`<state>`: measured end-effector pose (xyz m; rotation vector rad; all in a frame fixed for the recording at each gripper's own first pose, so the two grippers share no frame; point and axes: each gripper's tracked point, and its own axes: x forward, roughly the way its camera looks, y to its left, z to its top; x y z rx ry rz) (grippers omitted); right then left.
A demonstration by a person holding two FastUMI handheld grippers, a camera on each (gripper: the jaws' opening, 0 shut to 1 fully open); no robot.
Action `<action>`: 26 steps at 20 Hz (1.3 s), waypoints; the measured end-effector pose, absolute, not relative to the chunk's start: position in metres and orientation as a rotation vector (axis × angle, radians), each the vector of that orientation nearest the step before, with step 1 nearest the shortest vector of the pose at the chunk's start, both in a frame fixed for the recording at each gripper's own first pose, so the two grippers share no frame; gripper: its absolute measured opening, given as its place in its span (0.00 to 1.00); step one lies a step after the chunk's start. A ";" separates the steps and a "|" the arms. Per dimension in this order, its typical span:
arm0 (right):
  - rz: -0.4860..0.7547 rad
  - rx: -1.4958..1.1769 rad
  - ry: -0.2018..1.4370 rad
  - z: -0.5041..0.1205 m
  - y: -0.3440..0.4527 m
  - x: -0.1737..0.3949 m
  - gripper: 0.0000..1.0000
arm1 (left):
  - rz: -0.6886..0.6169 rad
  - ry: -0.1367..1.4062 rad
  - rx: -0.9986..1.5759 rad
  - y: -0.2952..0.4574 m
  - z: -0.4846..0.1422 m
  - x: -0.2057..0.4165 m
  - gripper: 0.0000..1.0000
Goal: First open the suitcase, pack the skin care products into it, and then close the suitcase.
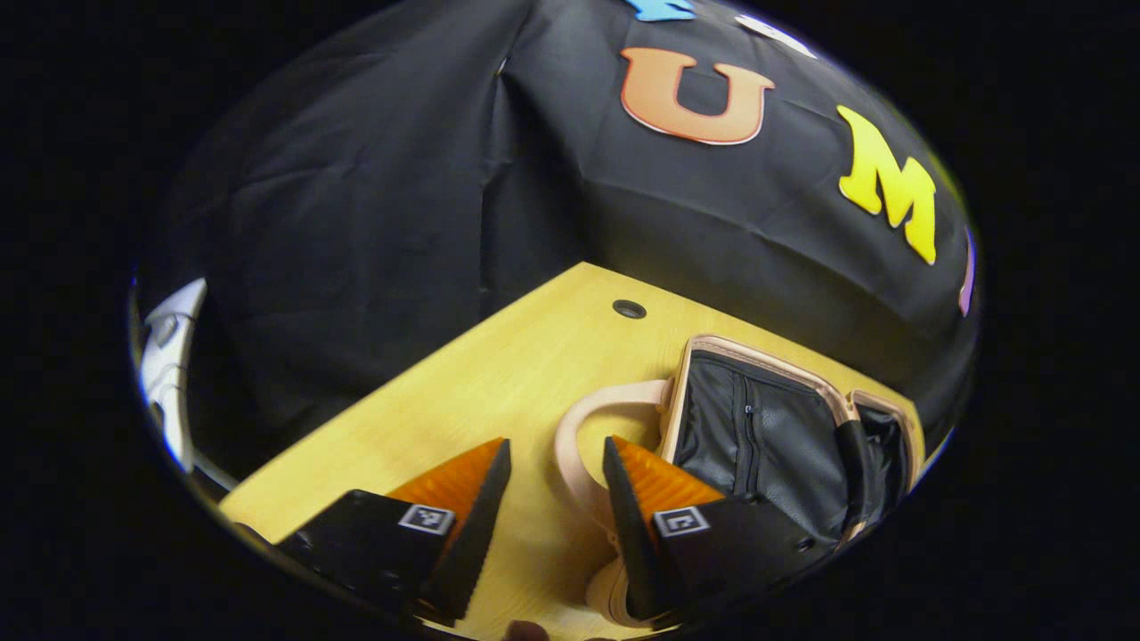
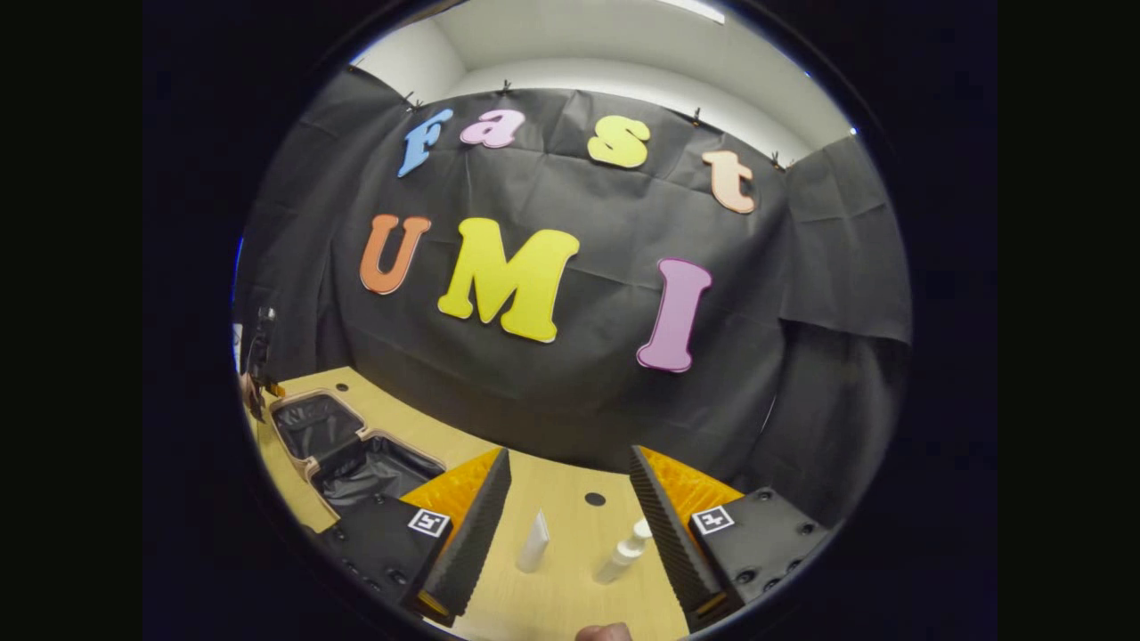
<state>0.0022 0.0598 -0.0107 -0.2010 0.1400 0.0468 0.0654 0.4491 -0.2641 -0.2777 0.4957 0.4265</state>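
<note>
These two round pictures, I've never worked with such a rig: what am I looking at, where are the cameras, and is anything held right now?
Each picture comes from a fisheye camera riding on a handheld two-finger gripper, looking forward along its own fingers.

In the left gripper view, the left gripper hangs open over the yellow wooden table, holding nothing. Just beyond it lies the small pink suitcase with black lining, already open, its looped pink handle toward the fingers.

In the right gripper view, the right gripper is also open and holding nothing. Between its fingers, farther off on the table, stand two skin care products: a white pointed tube and a white pump bottle. The open suitcase shows at the left. Neither product is packed yet.
</note>
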 end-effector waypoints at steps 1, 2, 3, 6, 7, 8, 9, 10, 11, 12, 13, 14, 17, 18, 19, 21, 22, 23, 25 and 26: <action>0.040 -0.185 0.141 -0.012 0.055 0.003 0.80 | 0.423 0.463 -0.246 0.440 -0.246 0.064 0.73; 0.031 -0.168 0.138 -0.013 0.049 0.004 0.80 | 0.422 0.435 -0.201 0.430 -0.227 0.066 0.79; 0.022 -0.152 0.136 -0.014 0.042 0.006 0.80 | 0.429 0.412 -0.161 0.417 -0.208 0.065 0.84; 0.009 -0.104 0.132 -0.019 0.021 0.010 0.80 | 0.428 0.337 -0.098 0.363 -0.150 0.066 0.94; 0.007 -0.086 0.137 -0.022 0.013 0.012 0.80 | 0.413 0.313 -0.100 0.338 -0.136 0.068 0.95; 0.004 -0.066 0.144 -0.027 0.005 0.013 0.80 | 0.398 0.290 -0.103 0.309 -0.124 0.071 0.97; -0.001 -0.046 0.152 -0.031 -0.003 0.013 0.80 | 0.379 0.274 -0.096 0.281 -0.113 0.073 0.97; -0.004 -0.029 0.157 -0.034 -0.012 0.013 0.80 | 0.361 0.257 -0.081 0.254 -0.100 0.074 0.97; -0.008 -0.020 0.157 -0.036 -0.020 0.012 0.80 | 0.336 0.248 -0.075 0.226 -0.093 0.076 0.97; -0.013 -0.018 0.156 -0.037 -0.029 0.012 0.80 | 0.308 0.236 -0.074 0.195 -0.087 0.081 0.97; -0.016 -0.017 0.159 -0.041 -0.038 0.012 0.80 | 0.268 0.239 -0.076 0.162 -0.084 0.084 0.97; -0.021 -0.015 0.163 -0.044 -0.047 0.012 0.80 | 0.229 0.231 -0.085 0.128 -0.081 0.085 0.97; -0.050 -0.007 0.180 -0.057 -0.077 0.009 0.80 | 0.134 0.195 -0.045 0.041 -0.069 0.093 0.97; -0.053 -0.004 0.192 -0.062 -0.084 0.010 0.79 | 0.102 0.192 -0.033 0.014 -0.069 0.095 0.97; -0.055 -0.002 0.209 -0.069 -0.089 0.010 0.80 | 0.065 0.194 -0.022 -0.015 -0.071 0.096 0.97; -0.057 0.009 0.233 -0.079 -0.100 0.011 0.80 | -0.006 0.196 -0.010 -0.059 -0.075 0.098 0.97; -0.060 0.007 0.238 -0.081 -0.105 0.012 0.80 | -0.036 0.204 -0.008 -0.077 -0.079 0.099 0.97; -0.061 -0.003 0.246 -0.086 -0.110 0.011 0.80 | -0.065 0.213 -0.005 -0.098 -0.085 0.099 0.97; -0.068 -0.021 0.268 -0.094 -0.125 0.007 0.80 | -0.127 0.230 0.015 -0.138 -0.100 0.099 0.97; -0.074 -0.031 0.279 -0.097 -0.133 0.005 0.80 | -0.157 0.243 0.026 -0.155 -0.111 0.099 0.97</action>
